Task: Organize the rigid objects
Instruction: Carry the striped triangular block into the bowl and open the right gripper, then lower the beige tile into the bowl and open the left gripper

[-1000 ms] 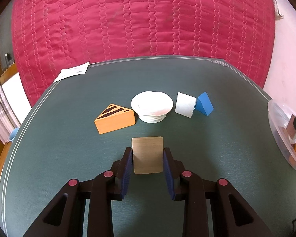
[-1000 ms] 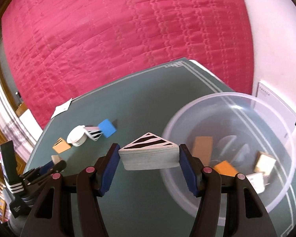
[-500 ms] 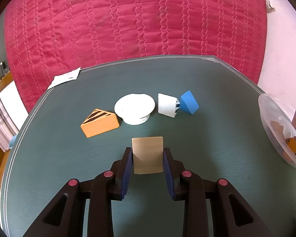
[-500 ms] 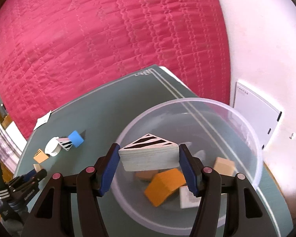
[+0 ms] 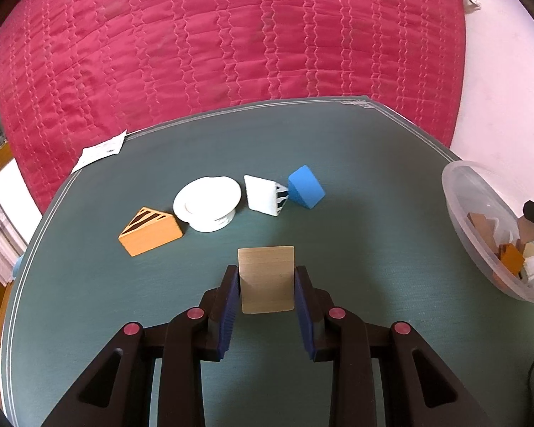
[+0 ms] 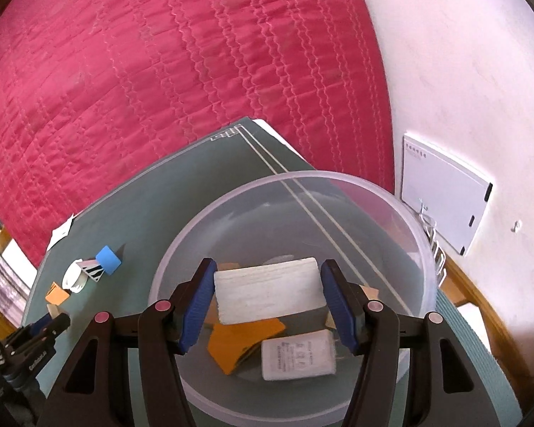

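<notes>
My left gripper point(image 5: 266, 286) is shut on a plain wooden block point(image 5: 266, 277) and holds it above the green table point(image 5: 356, 163). Beyond it lie an orange striped wedge point(image 5: 149, 231), a white round lid point(image 5: 207, 206), a white striped wedge point(image 5: 265, 195) and a blue block point(image 5: 305, 186). My right gripper point(image 6: 268, 291) stands over the clear plastic bowl point(image 6: 423, 235). The white wedge point(image 6: 267, 293) sits between its jaws, tipped forward, with a small gap on each side. In the bowl lie an orange block point(image 6: 240, 339) and a white block point(image 6: 297, 354).
A red quilted bed point(image 5: 231, 35) lies behind the table. A paper slip point(image 5: 99, 149) sits at the table's far left corner. The bowl point(image 5: 480, 213) stands at the table's right edge. A white wall panel point(image 6: 445, 192) hangs to the right.
My right gripper moved over the bowl and lowered; its jaws widened and the white wedge tipped forward. My left gripper lifted and drew back with the wooden block.
</notes>
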The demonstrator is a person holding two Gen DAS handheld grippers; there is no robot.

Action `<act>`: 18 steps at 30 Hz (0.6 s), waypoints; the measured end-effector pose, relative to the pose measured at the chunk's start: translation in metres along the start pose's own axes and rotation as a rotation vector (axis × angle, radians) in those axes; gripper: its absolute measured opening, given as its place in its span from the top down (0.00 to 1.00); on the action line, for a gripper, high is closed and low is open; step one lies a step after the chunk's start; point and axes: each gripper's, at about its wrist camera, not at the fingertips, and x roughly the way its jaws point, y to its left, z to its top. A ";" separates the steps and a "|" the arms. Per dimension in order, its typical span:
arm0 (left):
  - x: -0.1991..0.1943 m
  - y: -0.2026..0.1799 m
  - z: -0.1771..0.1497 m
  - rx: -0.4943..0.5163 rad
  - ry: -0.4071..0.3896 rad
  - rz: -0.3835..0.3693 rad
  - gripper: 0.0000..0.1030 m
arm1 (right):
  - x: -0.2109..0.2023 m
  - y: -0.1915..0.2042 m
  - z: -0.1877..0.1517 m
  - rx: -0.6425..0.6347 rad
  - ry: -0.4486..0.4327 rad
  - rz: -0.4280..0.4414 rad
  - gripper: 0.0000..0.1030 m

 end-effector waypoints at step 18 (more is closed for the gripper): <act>-0.004 -0.036 0.015 0.052 -0.006 -0.066 0.69 | -0.009 -0.028 0.003 0.053 -0.031 -0.025 0.33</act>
